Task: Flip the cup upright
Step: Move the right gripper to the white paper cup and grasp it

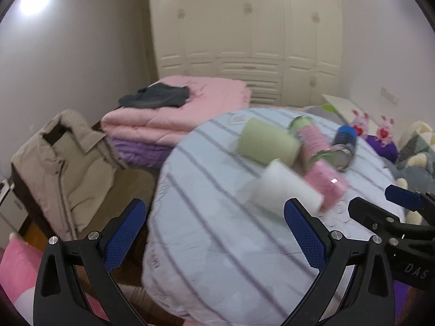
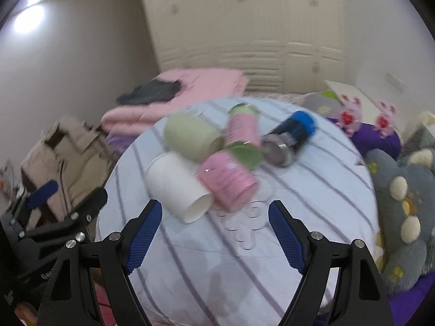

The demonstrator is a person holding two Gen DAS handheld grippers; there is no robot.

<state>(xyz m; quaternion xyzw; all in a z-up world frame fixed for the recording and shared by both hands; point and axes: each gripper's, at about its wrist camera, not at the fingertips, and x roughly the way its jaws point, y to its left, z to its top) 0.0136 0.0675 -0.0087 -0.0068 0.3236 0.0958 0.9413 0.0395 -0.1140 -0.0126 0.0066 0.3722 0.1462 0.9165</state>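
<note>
Several cups lie on their sides on a round table with a light blue striped cloth. A white cup lies nearest, its mouth toward me. A green cup lies behind it. Two pink cups with green lids and a dark blue steel bottle lie to the right. My right gripper is open, just short of the white and pink cups. My left gripper is open, with the white cup by its right finger. Both are empty.
A beige jacket hangs over a chair at the left. Folded pink bedding with a dark garment lies behind the table. Plush toys sit at the right. White wardrobes fill the back wall.
</note>
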